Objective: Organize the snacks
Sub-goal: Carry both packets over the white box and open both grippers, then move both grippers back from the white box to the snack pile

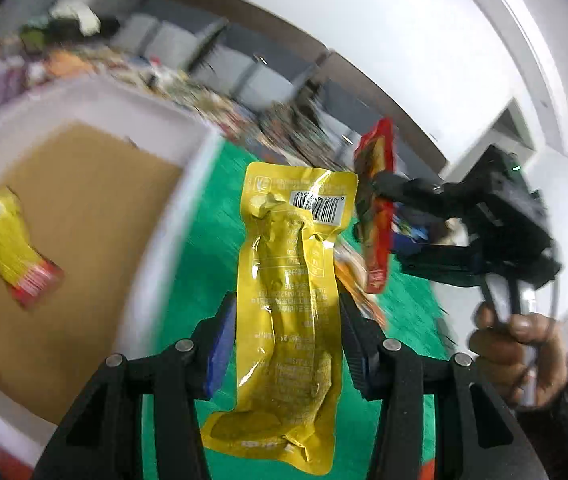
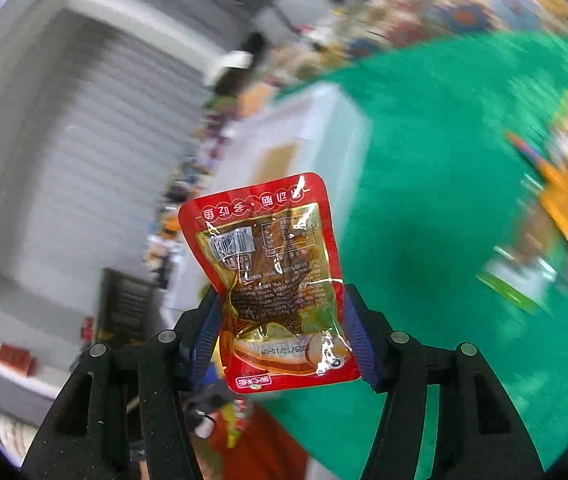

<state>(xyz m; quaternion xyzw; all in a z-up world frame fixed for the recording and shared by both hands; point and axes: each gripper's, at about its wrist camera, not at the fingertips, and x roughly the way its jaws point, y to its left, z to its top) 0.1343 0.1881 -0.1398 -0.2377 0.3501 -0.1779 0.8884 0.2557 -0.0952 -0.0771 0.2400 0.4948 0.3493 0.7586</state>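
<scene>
- The yellow packet [image 1: 290,312] is pinched lengthwise between the pads of the left claw [image 1: 288,344], clear of the green worktop [image 1: 211,216].
- The red packet [image 2: 271,280] sits between the pads of the right claw [image 2: 279,332], partly closed on its sides; seen from the left wrist, it hangs edge-on well above the worktop.
- Done so far, as I judge it: one yellow-and-red packet [image 1: 15,244] lies on the brown floor of the white box [image 1: 155,240].
- Left to do: both held packets need placing, and a blurred heap of loose snacks [image 2: 564,200] waits on the worktop.
- Room: the box stands just to the left of the left claw, its white rim between packet and floor; its inside is mostly bare.
- The right hand [image 1: 524,352] and its claw sit close beside the left one, so crossing paths is the likeliest snag.
</scene>
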